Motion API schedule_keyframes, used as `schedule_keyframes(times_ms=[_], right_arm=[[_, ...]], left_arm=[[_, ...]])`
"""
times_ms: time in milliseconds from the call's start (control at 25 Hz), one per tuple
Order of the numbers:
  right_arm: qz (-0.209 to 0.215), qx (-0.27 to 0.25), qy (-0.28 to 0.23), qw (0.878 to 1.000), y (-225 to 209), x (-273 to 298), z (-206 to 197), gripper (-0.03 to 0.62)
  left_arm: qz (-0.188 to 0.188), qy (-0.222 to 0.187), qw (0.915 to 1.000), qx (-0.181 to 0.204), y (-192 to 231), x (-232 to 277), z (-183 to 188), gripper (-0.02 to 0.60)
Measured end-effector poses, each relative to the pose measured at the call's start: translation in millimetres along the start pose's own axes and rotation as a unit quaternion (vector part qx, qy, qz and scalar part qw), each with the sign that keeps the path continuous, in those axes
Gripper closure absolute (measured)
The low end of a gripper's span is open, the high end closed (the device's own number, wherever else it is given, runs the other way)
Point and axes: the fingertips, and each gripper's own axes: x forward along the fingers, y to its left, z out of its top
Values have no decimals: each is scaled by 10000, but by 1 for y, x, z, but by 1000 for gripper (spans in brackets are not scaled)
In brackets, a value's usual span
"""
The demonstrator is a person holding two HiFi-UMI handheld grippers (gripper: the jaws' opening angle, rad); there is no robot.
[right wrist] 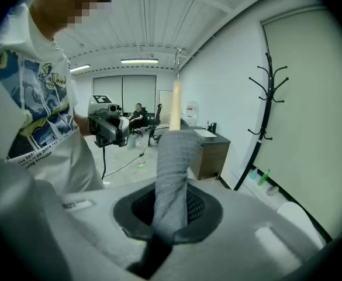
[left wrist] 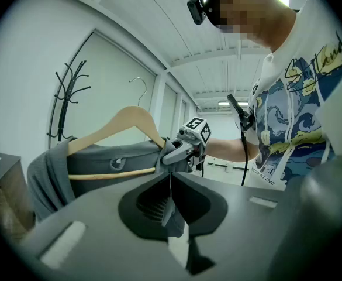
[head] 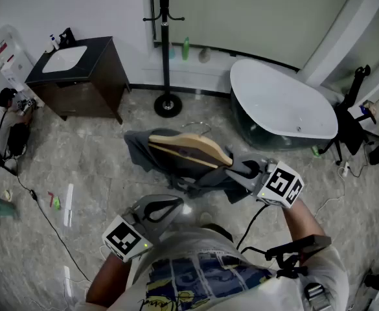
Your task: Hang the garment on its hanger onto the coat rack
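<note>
Left gripper (head: 176, 204) (left wrist: 171, 177): my fingers are closed on a thin fold of grey cloth, low and close to my body.
Right gripper (head: 238, 172) (right wrist: 169, 206): my fingers are clamped on one shoulder end of the hanger, through the cloth that covers it. The gripper tilts downward.
Grey garment (head: 144, 151) (left wrist: 100, 157) (right wrist: 173, 163): draped over the hanger and held up above the floor (head: 98, 167). Its loose lower folds hang toward my left gripper.
Wooden hanger (head: 189, 149) (left wrist: 118, 124) (right wrist: 174, 107): bare wood shows above the cloth just past my right fingers. Its metal hook (left wrist: 140, 89) stands up in the left gripper view.
Coat rack (head: 164, 44) (left wrist: 65, 98) (right wrist: 267, 98): a black pole with curved hooks on a round base. It stands by the wall ahead, well apart from the garment.
Surroundings: a dark vanity cabinet (head: 79, 76) with a white sink stands left of the rack. A white bathtub (head: 283, 99) stands to its right.
</note>
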Motion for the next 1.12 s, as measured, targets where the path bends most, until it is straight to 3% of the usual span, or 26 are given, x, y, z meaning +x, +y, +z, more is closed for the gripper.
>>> schedule_keyframes(times_ms=[360, 560, 800, 1120], right_arm=[[-90, 73, -121, 9999, 11, 20, 31, 582], [-10, 92, -137, 9999, -6, 39, 51, 582], [179, -4, -142, 9997, -76, 71, 90, 582], [482, -447, -267, 9975, -200, 94, 133, 582]], left_arm=[[-78, -43, 9999, -47, 3, -36, -10, 571], [-49, -194, 9998, -89, 21, -48, -14, 571], [72, -210, 9997, -84, 82, -47, -7, 571], [344, -179, 9992, -118, 174, 9, 15, 571]])
